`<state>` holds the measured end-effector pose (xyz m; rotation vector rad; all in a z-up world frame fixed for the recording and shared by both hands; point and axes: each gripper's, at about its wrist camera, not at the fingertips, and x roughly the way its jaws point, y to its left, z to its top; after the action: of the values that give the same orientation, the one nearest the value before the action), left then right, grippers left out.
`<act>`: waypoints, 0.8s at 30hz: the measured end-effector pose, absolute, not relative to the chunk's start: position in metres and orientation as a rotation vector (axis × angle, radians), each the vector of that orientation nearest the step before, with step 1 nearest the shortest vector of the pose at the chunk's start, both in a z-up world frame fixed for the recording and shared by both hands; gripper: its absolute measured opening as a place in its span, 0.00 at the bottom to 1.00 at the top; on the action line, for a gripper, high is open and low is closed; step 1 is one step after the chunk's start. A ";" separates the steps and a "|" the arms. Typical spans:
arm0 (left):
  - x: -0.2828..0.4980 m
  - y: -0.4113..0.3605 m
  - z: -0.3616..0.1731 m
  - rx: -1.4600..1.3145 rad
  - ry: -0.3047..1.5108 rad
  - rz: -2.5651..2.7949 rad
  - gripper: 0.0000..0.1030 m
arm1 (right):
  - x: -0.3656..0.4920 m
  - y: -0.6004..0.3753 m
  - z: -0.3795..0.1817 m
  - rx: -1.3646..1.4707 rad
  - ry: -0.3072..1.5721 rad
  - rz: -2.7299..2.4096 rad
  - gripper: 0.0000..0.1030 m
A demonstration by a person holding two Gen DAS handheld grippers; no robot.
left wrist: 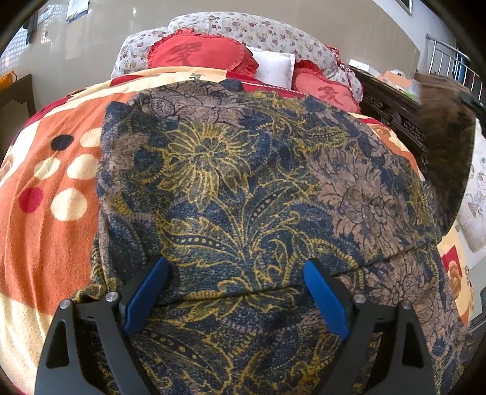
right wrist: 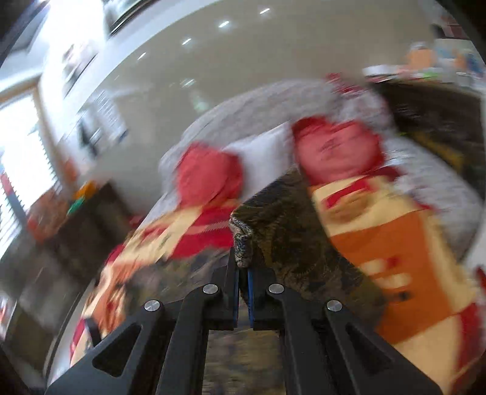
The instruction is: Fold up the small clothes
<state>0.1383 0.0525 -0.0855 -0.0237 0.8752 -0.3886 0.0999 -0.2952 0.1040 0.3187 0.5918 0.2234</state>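
Through the left wrist camera I saw the garment (left wrist: 258, 188), a dark blue cloth printed with yellow and tan flowers, spread across the blanket (left wrist: 45, 194) on the bed. One layer of it was folded over another, and the folded edge ran across the view just beyond my left gripper (left wrist: 237, 270). That gripper hung over the cloth with its jaws wide apart, its blue pads (left wrist: 145, 297) on either side of the printed fabric and nothing caught between them. The blanket was orange and cream with round spots, showing to the left of the garment. Past the far edge of the cloth lay red cushions (left wrist: 197, 54) and a white pillow (left wrist: 273, 66), against flowered bedding (left wrist: 243, 27). A dark carved piece of furniture (left wrist: 395, 112) stood at the right.

The right wrist view was heavily blurred. My right gripper (right wrist: 243, 267) had its jaws drawn nearly together, pinching a bunched corner of the garment (right wrist: 241, 240), which stuck up just past the fingertips. The rest of the cloth trailed away behind and to the right of that corner. The orange and cream blanket (right wrist: 395, 243) showed on both sides, with the red cushions (right wrist: 334, 149) beyond.
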 end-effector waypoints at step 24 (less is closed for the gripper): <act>0.156 0.033 -0.072 -0.284 0.993 -0.715 0.91 | 0.069 -0.117 -0.066 0.002 0.890 0.391 0.38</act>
<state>0.1558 0.0328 -0.0718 -0.2835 0.9926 -0.7150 0.0689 -0.1171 -0.0661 0.0015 0.8901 0.3911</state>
